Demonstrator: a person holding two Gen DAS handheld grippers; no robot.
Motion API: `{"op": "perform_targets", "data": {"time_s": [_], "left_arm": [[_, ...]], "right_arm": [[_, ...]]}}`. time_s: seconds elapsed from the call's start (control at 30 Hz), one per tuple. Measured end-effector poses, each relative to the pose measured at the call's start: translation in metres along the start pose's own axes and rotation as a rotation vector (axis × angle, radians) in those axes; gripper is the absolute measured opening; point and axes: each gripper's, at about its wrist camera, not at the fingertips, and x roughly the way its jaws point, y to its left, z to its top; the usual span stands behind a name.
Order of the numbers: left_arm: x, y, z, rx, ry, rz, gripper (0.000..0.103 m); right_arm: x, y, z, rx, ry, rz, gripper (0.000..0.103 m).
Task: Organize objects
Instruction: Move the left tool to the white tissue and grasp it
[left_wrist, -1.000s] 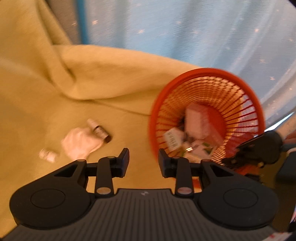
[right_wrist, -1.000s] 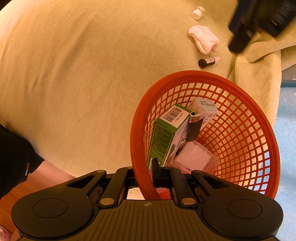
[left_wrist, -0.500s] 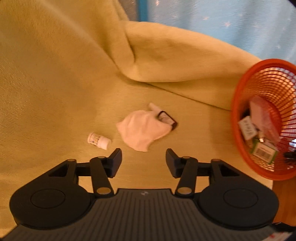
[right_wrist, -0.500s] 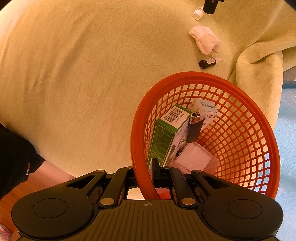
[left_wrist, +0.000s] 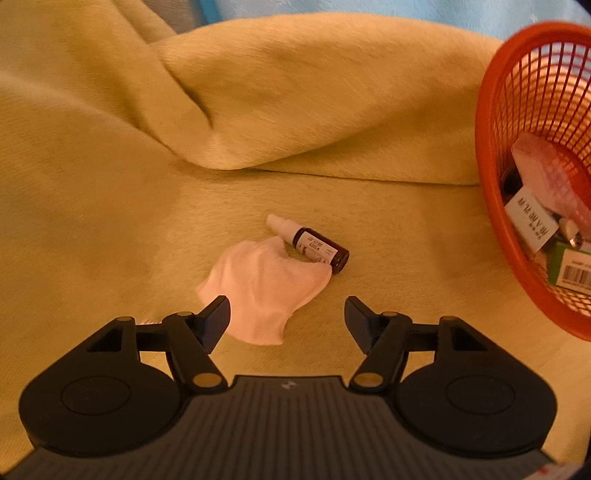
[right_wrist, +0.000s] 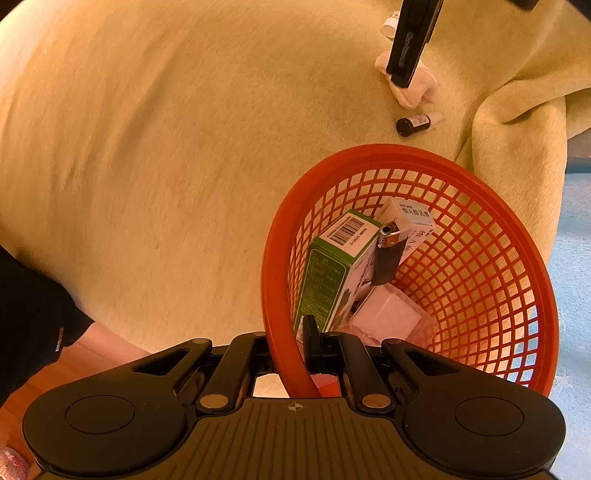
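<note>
A crumpled white cloth lies on the yellow blanket, with a small dark dropper bottle touching its far edge. My left gripper is open just above the cloth, its left finger over the cloth's near corner. The red mesh basket is tilted, and my right gripper is shut on its near rim. Inside lie a green box, a white box, a lighter and a clear packet. The right wrist view also shows the cloth, the bottle and a small white bottle beyond.
The yellow blanket covers the surface and bunches into a thick fold behind the cloth. The basket stands at the right edge of the left wrist view. A person's dark sleeve is at lower left, over a wooden floor.
My left gripper swung left from the basket, came down close over the white cloth, and opened wider. The right gripper and basket stayed still.
</note>
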Motion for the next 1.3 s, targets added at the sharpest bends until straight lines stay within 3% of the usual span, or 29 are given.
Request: {"op": "perform_targets", "data": {"time_s": [0.43, 0.63, 0.87, 1.03, 1.2, 1.3], "left_arm": [[0.027, -0.008, 0.007, 0.036, 0.004, 0.029, 0.063], [0.032, -0.009, 0.007, 0.050, 0.012, 0.040, 0.058], [0.031, -0.002, 0.004, 0.024, 0.037, 0.030, 0.013], [0.018, 0.004, 0.000, 0.005, 0.036, 0.017, 0.000], [0.005, 0.002, -0.001, 0.007, 0.011, 0.016, 0.000], [0.006, -0.003, 0.000, 0.028, 0.002, 0.044, 0.015]], "right_arm": [[0.001, -0.002, -0.002, 0.009, -0.012, 0.007, 0.004], [0.001, -0.002, -0.001, 0.016, -0.018, 0.008, 0.004], [0.001, -0.001, -0.001, 0.019, -0.021, 0.008, 0.004], [0.002, -0.002, 0.000, 0.021, -0.021, 0.008, 0.003], [0.002, 0.000, 0.000, 0.018, -0.023, 0.004, 0.003], [0.003, 0.000, 0.000, 0.016, -0.023, 0.002, 0.003]]}}
